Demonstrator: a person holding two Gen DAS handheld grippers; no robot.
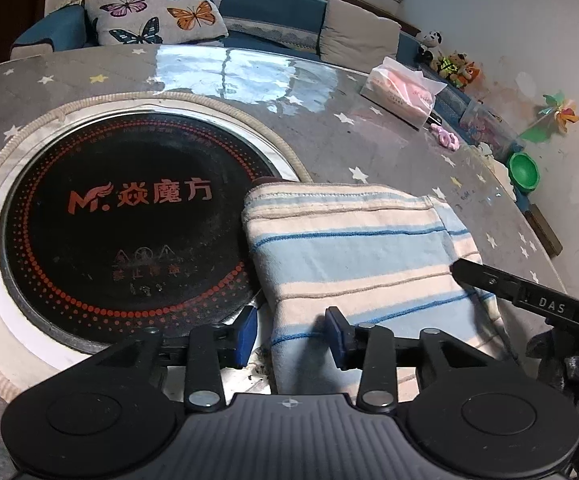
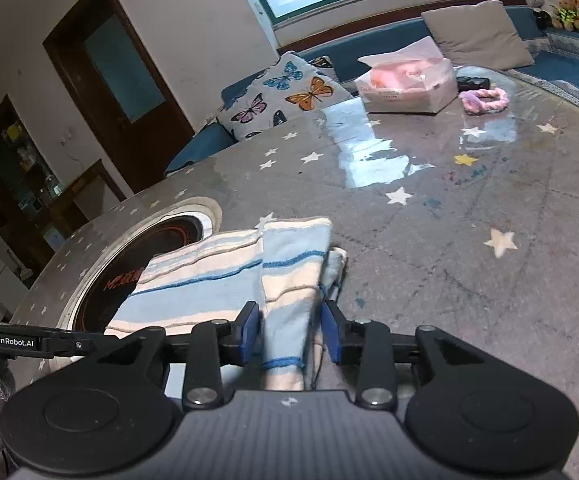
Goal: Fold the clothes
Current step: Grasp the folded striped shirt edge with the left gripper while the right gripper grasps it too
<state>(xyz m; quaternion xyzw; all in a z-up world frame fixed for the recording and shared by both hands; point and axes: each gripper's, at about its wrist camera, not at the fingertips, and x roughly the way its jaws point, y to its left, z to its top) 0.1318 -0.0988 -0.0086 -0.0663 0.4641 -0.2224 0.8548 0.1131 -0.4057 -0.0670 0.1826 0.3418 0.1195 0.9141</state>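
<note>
The striped towel lies folded on the round counter, its left edge overlapping the black built-in hotplate. The left gripper straddles the near left corner, jaws partly apart and gripping nothing. The right gripper brackets the near right edge likewise, apparently placed to square up the fold.

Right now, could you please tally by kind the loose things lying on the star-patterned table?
Striped folded cloth: 1
Tissue pack: 1
Pink fluffy ring: 1
Small dark object behind the ring: 1
Total: 4
</note>
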